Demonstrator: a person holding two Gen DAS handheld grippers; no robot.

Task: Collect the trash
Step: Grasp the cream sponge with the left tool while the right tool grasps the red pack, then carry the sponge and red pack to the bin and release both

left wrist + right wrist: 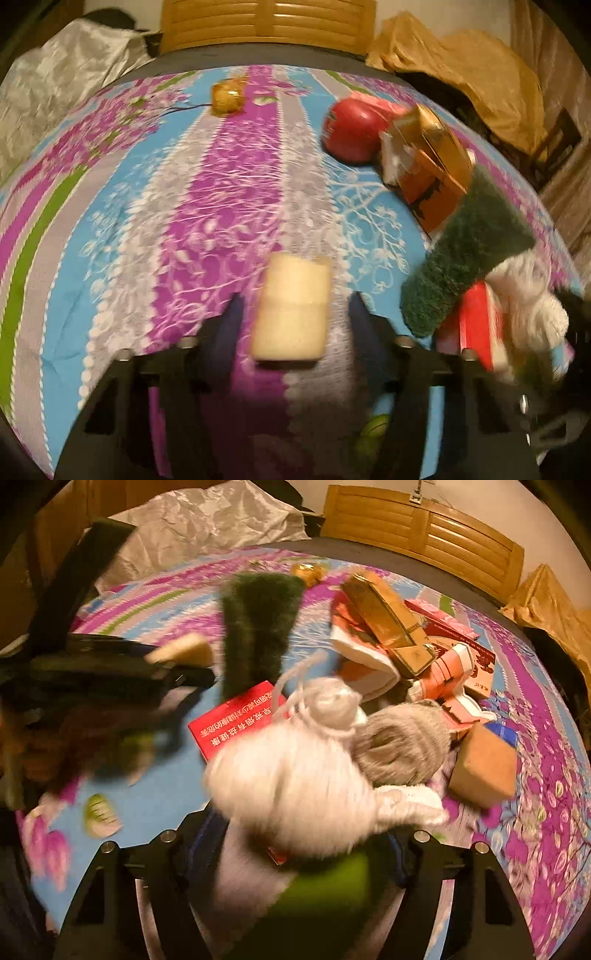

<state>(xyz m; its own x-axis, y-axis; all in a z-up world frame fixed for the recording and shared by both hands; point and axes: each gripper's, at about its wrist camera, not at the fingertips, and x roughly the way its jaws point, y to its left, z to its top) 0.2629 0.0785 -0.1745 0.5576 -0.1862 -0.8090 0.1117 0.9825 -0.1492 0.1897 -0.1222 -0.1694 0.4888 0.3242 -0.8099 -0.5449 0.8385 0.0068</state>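
My left gripper (pixel 295 317) points down at a floral bedsheet (pixel 147 221). A cream block (pixel 291 306) lies between its blue fingers, with a gap on each side. From the right wrist view the same cream block (pixel 184 651) shows at that gripper's tip. My right gripper (pixel 299 849) stands wide, and a blurred white yarn ball (pixel 295 786) lies between its fingers and hides most of them. Around it lie a green scouring pad (pixel 255 627), a red box (pixel 236 720), a grey yarn ball (pixel 402 742), a gold carton (pixel 388 627) and a brown box (pixel 484 764).
A red round thing (pixel 351 129) and a yellowish crumpled wrapper (pixel 227 96) lie farther up the sheet. A wooden headboard (pixel 266 26) stands behind, with silver cloth (pixel 66 74) to the left and tan cloth (pixel 461 62) to the right. A small green scrap (pixel 98 812) lies nearby.
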